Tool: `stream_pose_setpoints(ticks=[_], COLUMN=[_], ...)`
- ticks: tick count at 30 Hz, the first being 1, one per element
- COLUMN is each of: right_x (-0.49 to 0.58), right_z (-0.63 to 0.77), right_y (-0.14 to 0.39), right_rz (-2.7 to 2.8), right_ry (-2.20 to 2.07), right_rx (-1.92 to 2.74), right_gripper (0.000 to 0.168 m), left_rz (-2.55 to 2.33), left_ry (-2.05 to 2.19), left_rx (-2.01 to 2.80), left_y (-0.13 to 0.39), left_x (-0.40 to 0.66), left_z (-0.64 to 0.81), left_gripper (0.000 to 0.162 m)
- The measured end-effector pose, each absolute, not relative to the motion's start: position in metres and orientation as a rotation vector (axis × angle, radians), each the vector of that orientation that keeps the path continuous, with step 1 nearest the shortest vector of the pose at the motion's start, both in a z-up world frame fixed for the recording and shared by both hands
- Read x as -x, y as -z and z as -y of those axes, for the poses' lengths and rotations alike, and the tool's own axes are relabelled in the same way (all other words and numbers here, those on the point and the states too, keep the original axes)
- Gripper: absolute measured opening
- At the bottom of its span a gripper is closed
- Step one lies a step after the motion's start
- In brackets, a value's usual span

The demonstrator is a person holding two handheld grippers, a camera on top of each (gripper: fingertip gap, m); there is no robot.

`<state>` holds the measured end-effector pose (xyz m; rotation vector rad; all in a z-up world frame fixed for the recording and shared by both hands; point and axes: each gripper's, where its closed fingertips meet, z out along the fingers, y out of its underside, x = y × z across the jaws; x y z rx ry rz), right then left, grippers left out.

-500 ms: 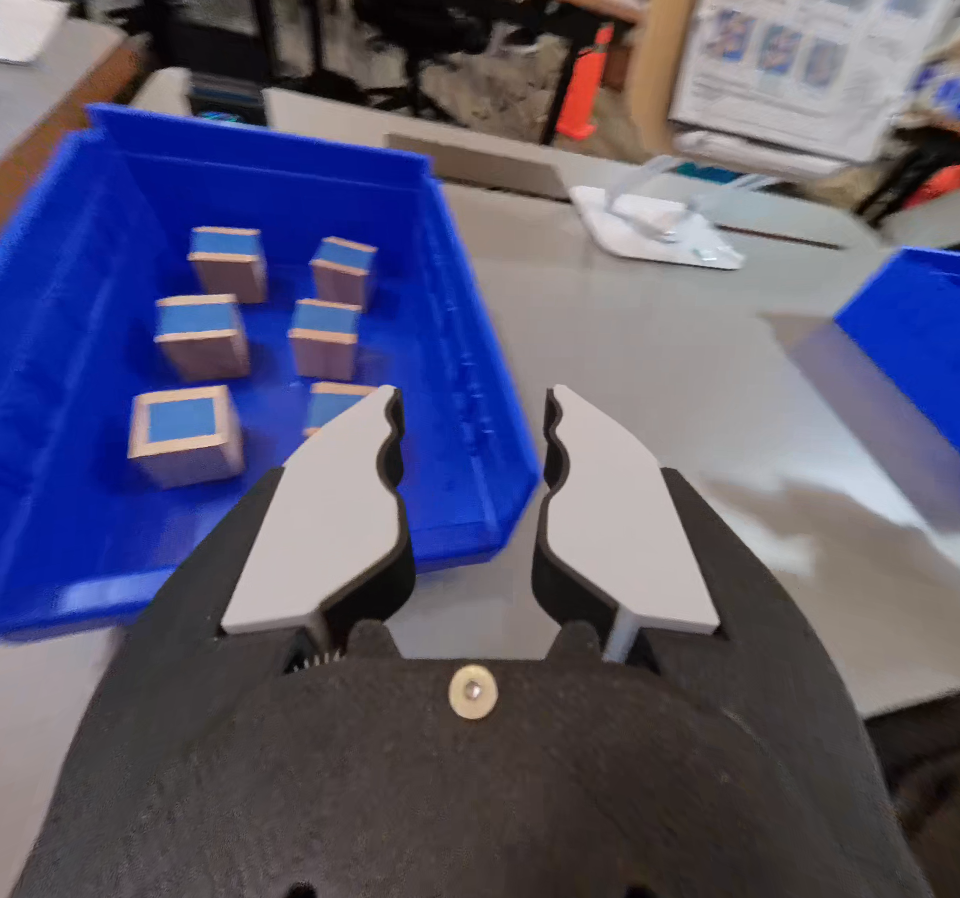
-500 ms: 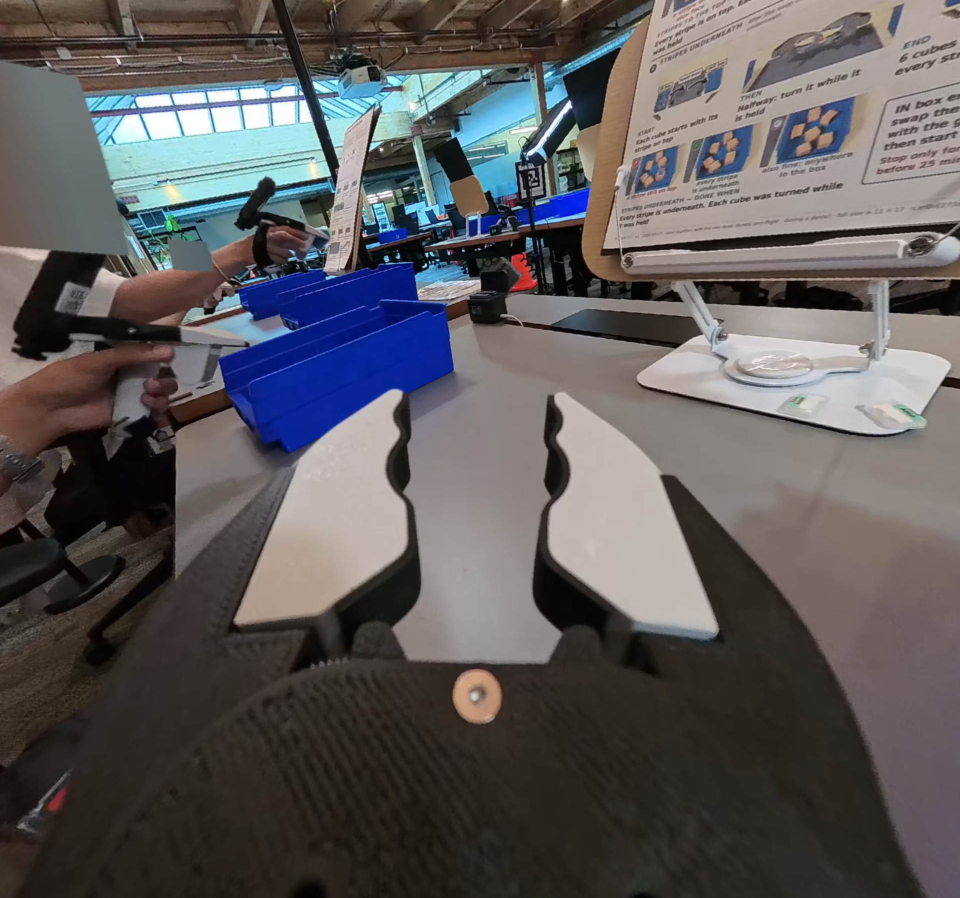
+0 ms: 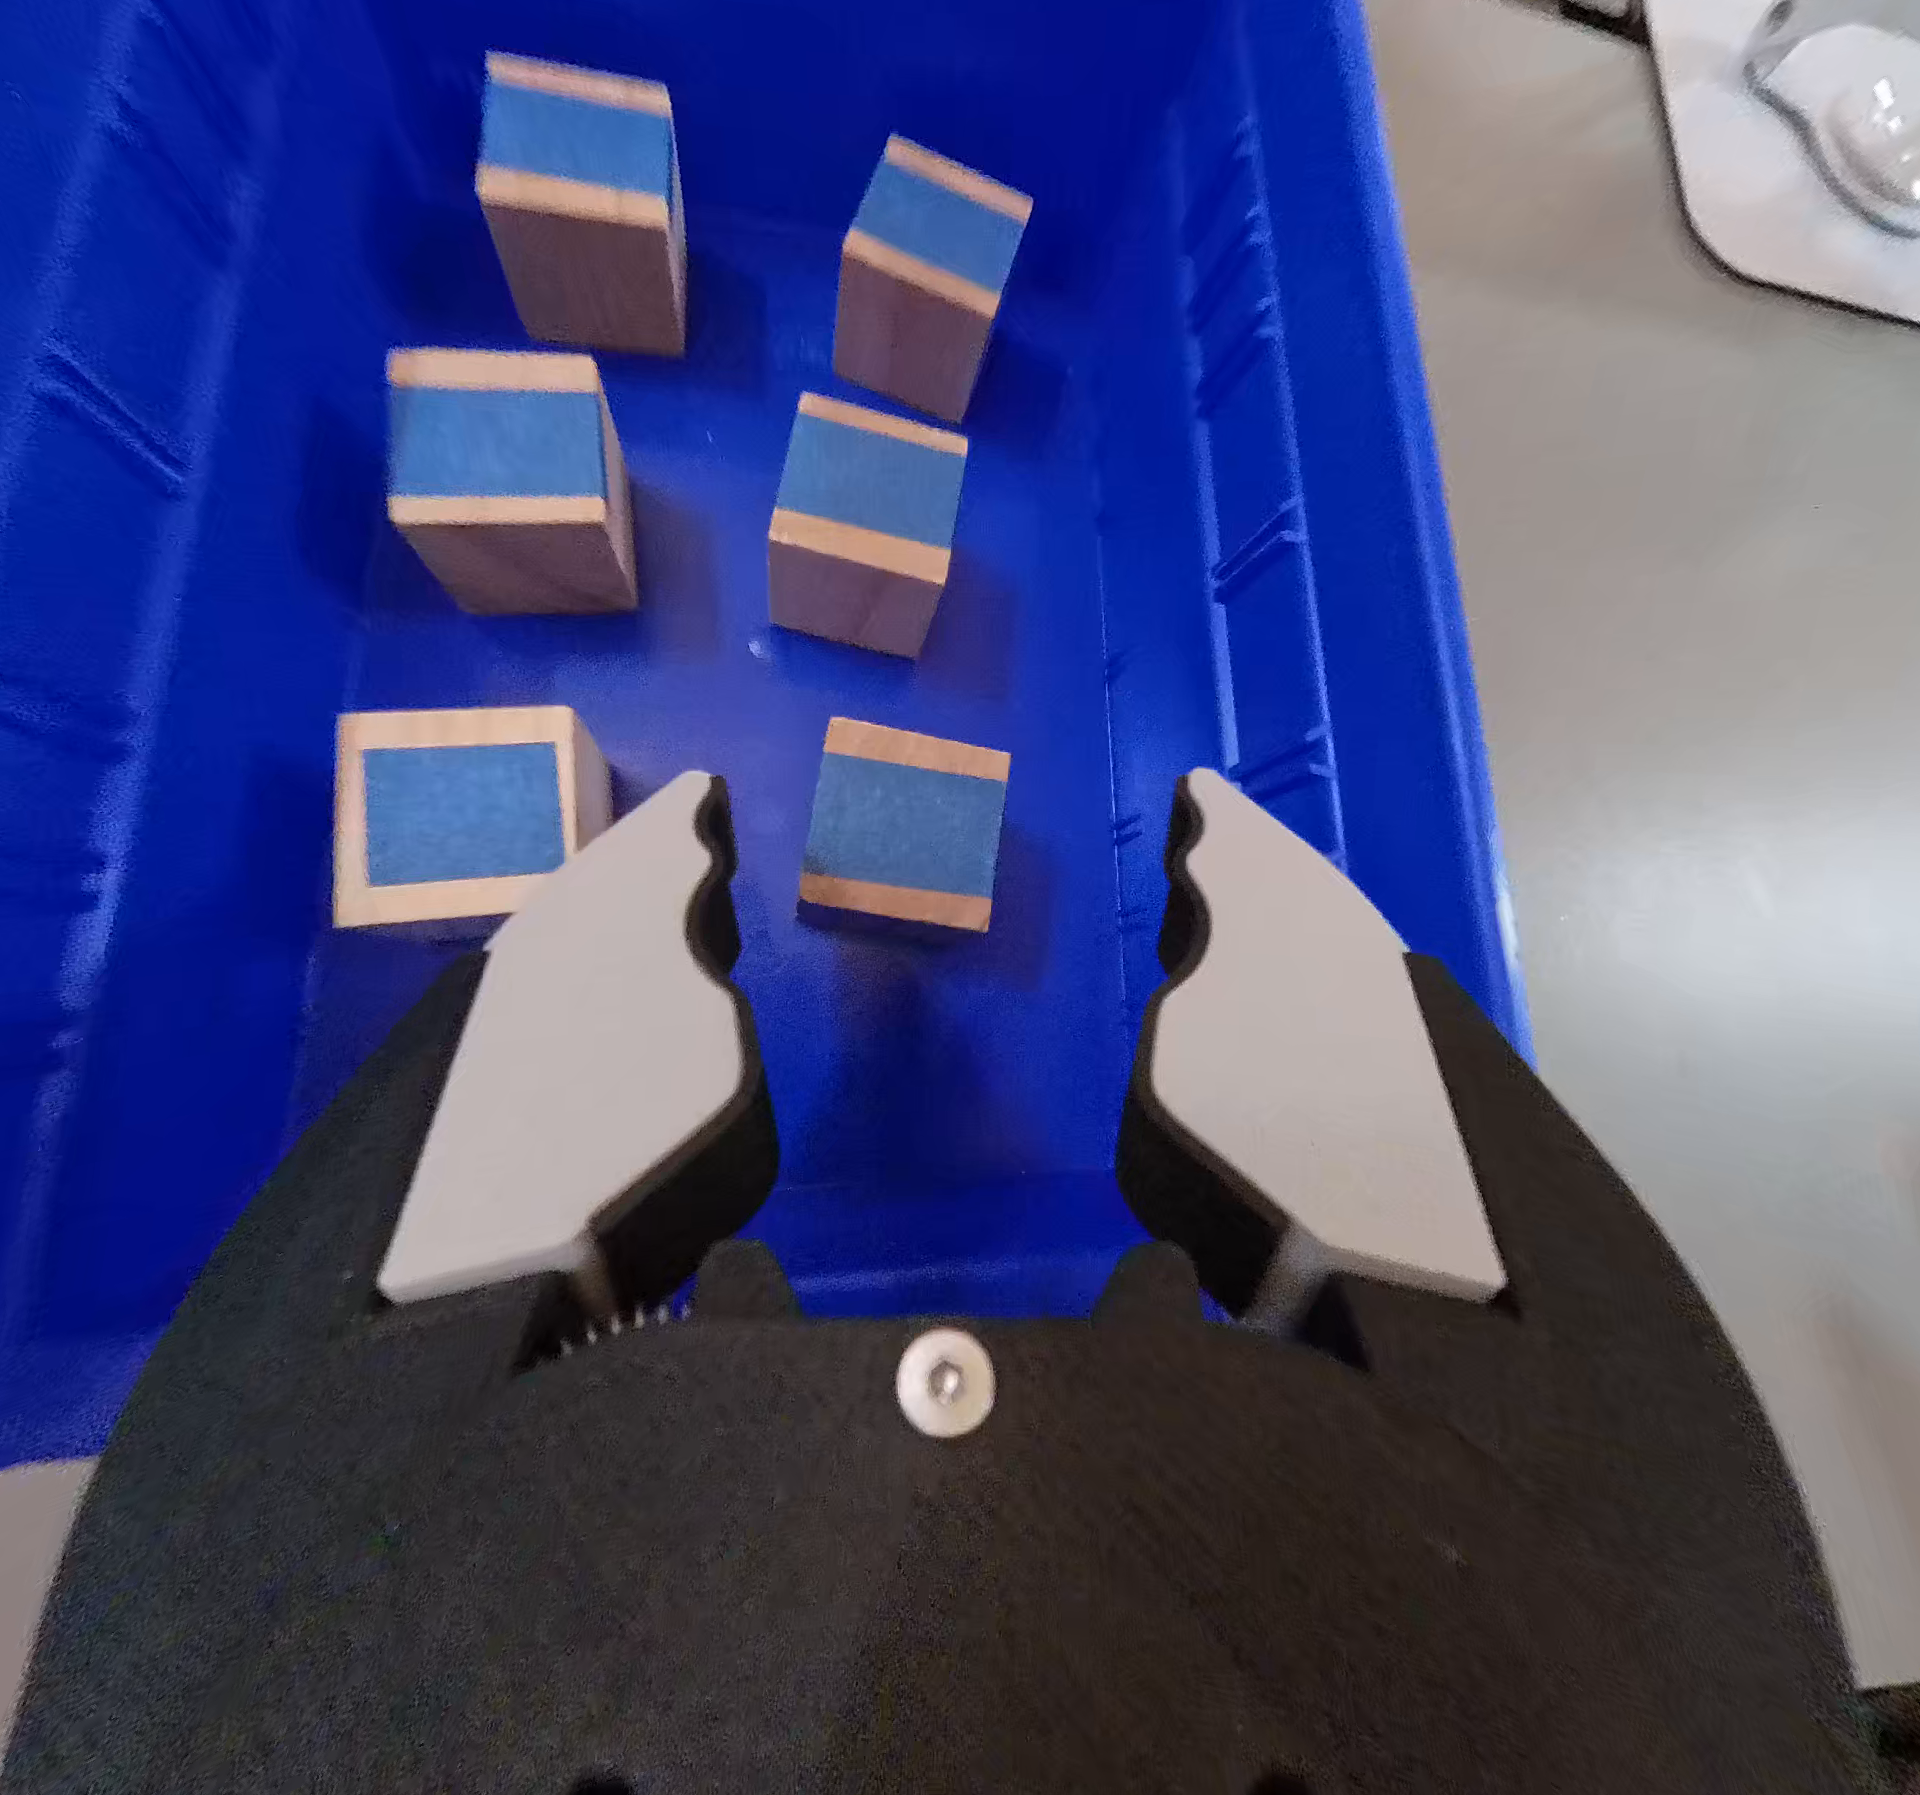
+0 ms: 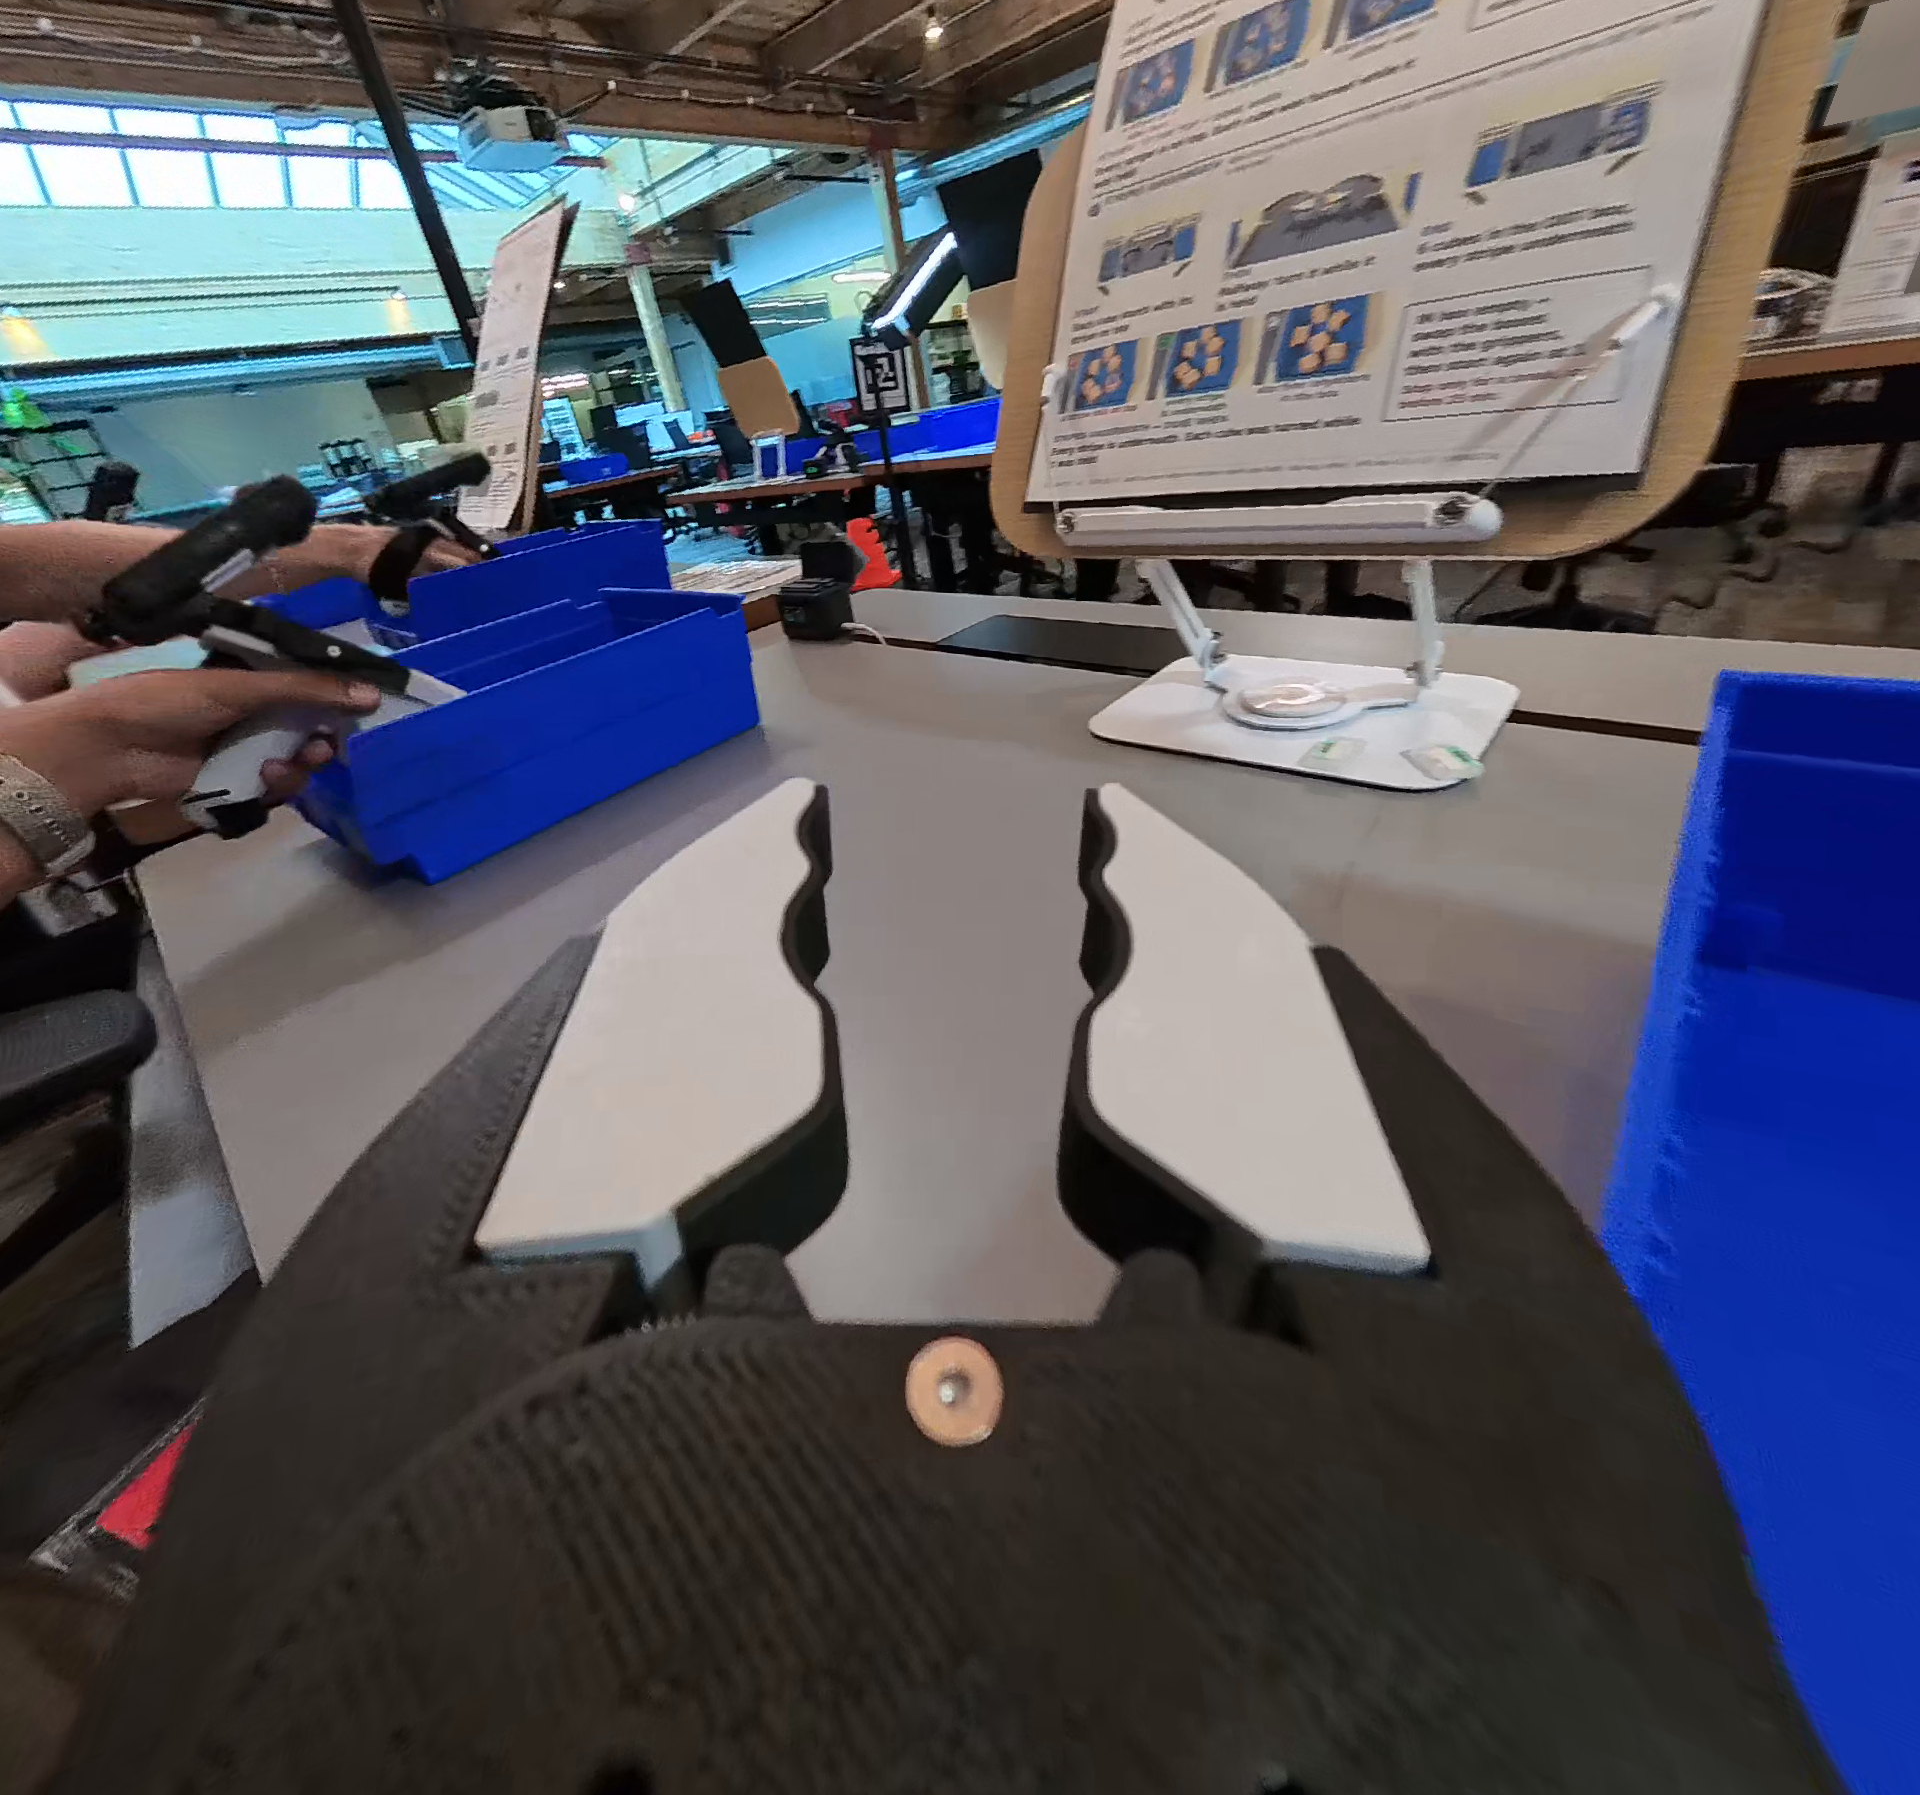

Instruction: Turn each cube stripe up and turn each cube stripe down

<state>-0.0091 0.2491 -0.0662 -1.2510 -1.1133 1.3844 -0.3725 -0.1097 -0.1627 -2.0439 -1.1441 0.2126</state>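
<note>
We see six wooden cubes (image 3: pixel 904 826) sitting in blue bin (image 3: pixel 1299 498), two columns of three, none touching. Blue stripe faces up on every one; near-left cube's patch looks framed by wood.

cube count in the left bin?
6, all in the blue bin, two columns. Left: far, middle, near, partly behind the left gripper. Right: far, middle, near. None seem hidden.

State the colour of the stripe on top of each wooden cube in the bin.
Blue, between bare wood edges, as on the nearest cube. Clearest in the left wrist view.
</note>
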Motion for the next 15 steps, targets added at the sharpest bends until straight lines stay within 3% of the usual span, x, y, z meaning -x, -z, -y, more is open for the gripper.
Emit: stream_pose_setpoints(ticks=[4,7,8,12,15], right_x=[-0.007,-0.017,-0.019,-0.022,-0.018], right_z=[-0.258,-0.262,-0.263,-0.263,-0.259], right_y=[0.065,0.064,0.064,0.063,0.065], right_rz=[1.062,1.035,1.028,1.024,1.041], right_ry=[-1.346,-1.320,-1.314,-1.300,-1.301], right_rx=[1.273,1.278,1.279,1.277,1.272], right_gripper=[0.046,0.045,0.045,0.044,0.044], left_rz=[1.249,1.277,1.268,1.239,1.116], left_ry=[-0.226,-0.257,-0.261,-0.345,-0.419], left_rx=[2.196,2.348,2.339,2.187,1.980], left_y=[0.191,0.211,0.209,0.173,0.115], left_x=[0.380,0.380,0.383,0.397,0.401], left_z=[0.111,0.117,0.114,0.105,0.092], left_gripper=[0.080,0.062,0.047,0.046,0.046])
